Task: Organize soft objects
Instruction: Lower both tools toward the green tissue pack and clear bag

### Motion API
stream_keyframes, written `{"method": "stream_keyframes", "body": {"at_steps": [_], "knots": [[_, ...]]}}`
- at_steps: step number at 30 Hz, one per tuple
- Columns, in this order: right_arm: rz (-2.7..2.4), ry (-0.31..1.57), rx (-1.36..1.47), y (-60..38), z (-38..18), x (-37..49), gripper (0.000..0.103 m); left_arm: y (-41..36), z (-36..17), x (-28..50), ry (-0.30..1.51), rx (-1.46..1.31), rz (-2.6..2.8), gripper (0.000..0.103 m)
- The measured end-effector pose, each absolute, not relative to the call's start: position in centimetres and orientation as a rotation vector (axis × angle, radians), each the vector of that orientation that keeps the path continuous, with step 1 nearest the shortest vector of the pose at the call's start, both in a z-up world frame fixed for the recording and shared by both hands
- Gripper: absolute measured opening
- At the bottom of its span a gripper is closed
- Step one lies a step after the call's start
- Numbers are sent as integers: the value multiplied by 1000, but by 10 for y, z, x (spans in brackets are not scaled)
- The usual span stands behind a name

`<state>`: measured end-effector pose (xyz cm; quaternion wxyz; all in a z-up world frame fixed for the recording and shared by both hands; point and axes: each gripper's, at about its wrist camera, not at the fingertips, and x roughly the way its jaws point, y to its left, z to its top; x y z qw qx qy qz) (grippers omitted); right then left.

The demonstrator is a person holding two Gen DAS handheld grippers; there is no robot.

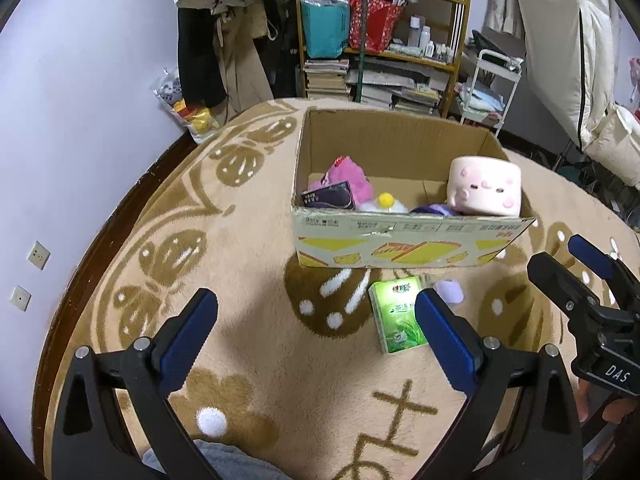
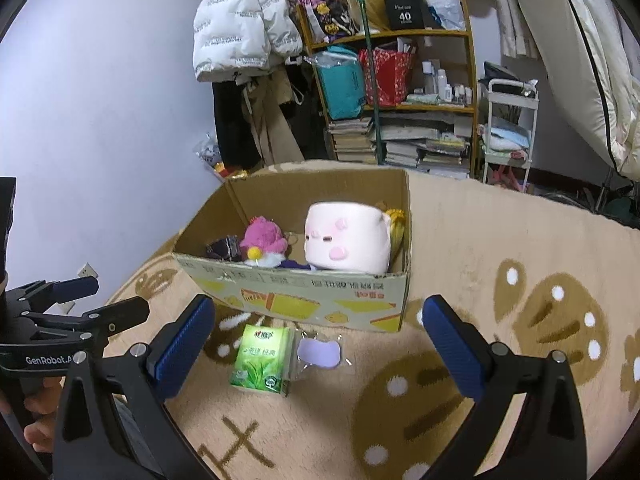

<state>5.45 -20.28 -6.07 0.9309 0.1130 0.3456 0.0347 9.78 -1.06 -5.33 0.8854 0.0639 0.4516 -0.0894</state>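
Tissue pack (image 2: 264, 362) and pouch (image 2: 320, 353) front box (image 2: 304, 300)

Left gripper (image 1: 316, 312) jaws spread wide, empty, above the beige rug (image 1: 248, 272) — green tissue pack (image 1: 394, 316) lies before the cardboard box (image 1: 400, 236).

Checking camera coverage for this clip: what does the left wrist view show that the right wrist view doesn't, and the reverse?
Only the left wrist view: the right tongs from the side, and a grey cloth at the bottom edge.

Only the right wrist view: the left tongs from the side, and a yellow item behind the pig plush.

Both: the box holding the pig plush and the pink plush, with the green pack and a purple item in clear wrap on the rug in front. Both tongs are open and empty.
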Motion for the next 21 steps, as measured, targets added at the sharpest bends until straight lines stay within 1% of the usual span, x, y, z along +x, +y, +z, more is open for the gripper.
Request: {"method": "stream_keyframes", "body": {"at_steps": [10, 21], "knots": [[65, 804, 259, -205, -90, 72, 103, -23, -90, 116, 1028, 189, -183, 98], [44, 875, 304, -209, -114, 87, 103, -32, -102, 127, 1044, 191, -211, 98]]}}
